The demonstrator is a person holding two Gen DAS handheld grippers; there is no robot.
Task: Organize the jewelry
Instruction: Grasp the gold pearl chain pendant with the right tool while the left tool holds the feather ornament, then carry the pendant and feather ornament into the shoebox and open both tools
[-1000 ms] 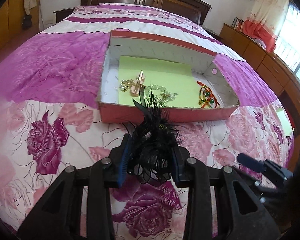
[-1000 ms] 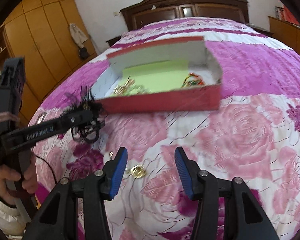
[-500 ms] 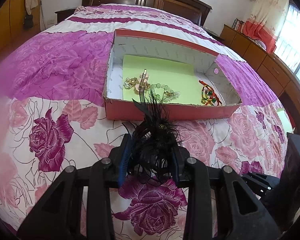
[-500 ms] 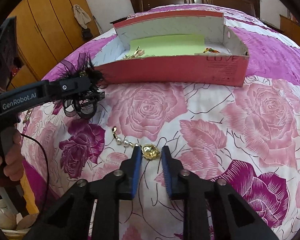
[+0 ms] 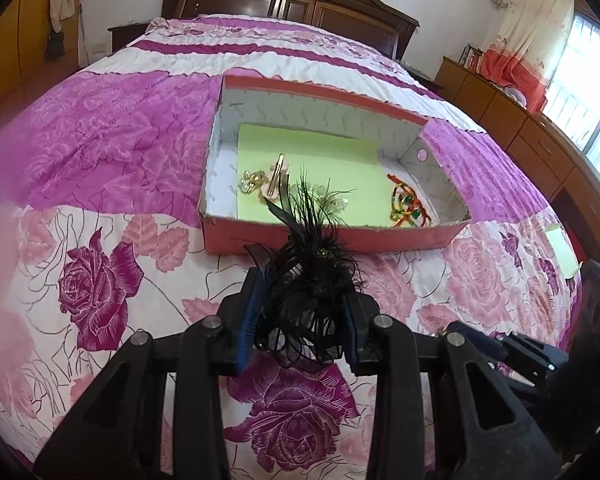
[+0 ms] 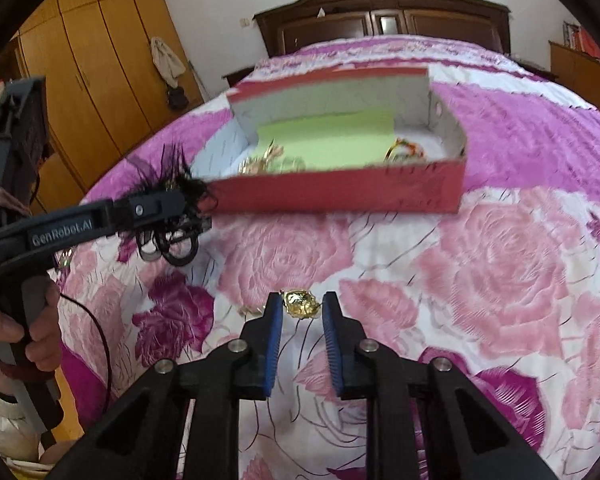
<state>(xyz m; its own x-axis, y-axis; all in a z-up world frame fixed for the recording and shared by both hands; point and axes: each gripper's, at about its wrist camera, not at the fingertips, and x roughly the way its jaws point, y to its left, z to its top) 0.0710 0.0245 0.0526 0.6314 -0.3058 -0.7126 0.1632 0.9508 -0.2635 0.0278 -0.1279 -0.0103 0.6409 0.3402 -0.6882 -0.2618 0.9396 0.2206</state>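
Open bedspread before the red box's near wall.

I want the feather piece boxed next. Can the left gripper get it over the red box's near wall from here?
Probably yes: the left gripper grips the black feather hair clip just short of the red box, whose low near wall and open top leave the way free.

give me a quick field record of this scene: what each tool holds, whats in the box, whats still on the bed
left tool: shut on black feather hair clip, held short of the box
right tool: gold pendant between its fingertips, chain trailing to the left
box: red shoebox, open top, lying on the bed
box contents: green paper liner, gold jewelry pile, red and green bracelet
surface: floral pink bedspread
person: hand gripping the left tool's handle
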